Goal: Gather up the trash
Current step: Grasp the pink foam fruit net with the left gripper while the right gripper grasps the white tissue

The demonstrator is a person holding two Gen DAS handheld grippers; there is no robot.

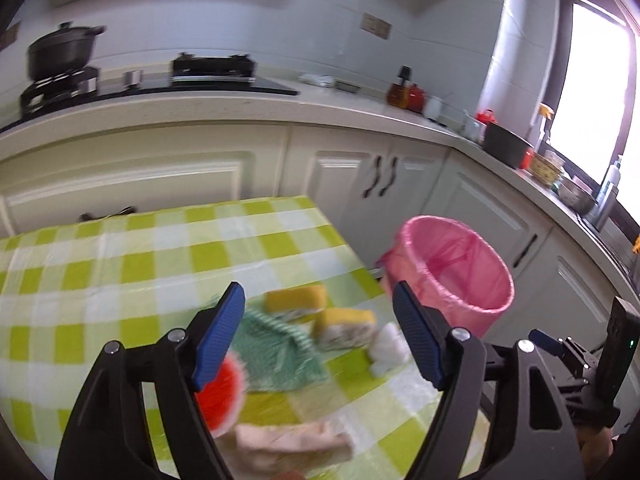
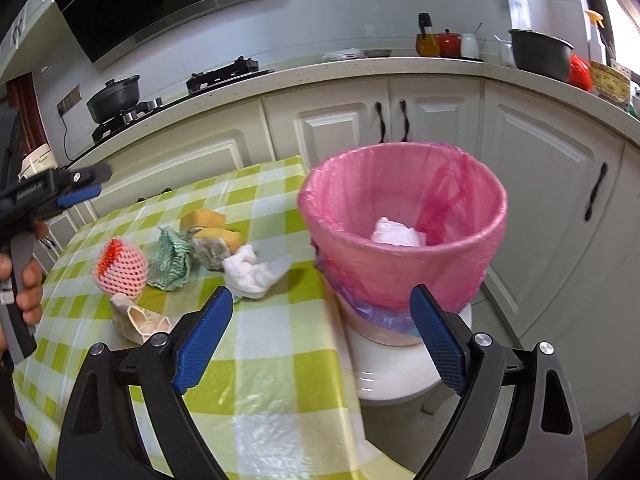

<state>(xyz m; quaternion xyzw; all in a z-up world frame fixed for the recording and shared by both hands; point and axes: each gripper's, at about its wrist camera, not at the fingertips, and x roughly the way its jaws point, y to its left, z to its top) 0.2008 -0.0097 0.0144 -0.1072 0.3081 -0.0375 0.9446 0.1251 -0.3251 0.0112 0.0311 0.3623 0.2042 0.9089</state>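
A pink-lined trash bin [image 2: 400, 240] stands off the table's right edge with a white tissue [image 2: 396, 232] inside. On the green checked tablecloth [image 2: 272, 360] lie a crumpled white tissue [image 2: 252, 270], two yellow sponges [image 2: 212, 236], a green-white cloth [image 2: 170, 258], a red fruit in pink foam netting [image 2: 120, 266] and a beige wrapper [image 2: 140, 320]. My right gripper [image 2: 322, 294] is open and empty, between the table edge and the bin. My left gripper [image 1: 318, 294] is open over the pile, above the sponges [image 1: 320, 312] and cloth [image 1: 276, 348], holding nothing. The bin [image 1: 452, 272] is to its right.
The bin rests on a white stool [image 2: 392, 372]. Cream cabinets [image 2: 340, 128] and a worktop with a stove, a black pot [image 2: 114, 98], jars and a grey pot [image 2: 540, 54] run behind and to the right. A hand [image 2: 28, 292] holds the left gripper [image 2: 98, 182] at the far left.
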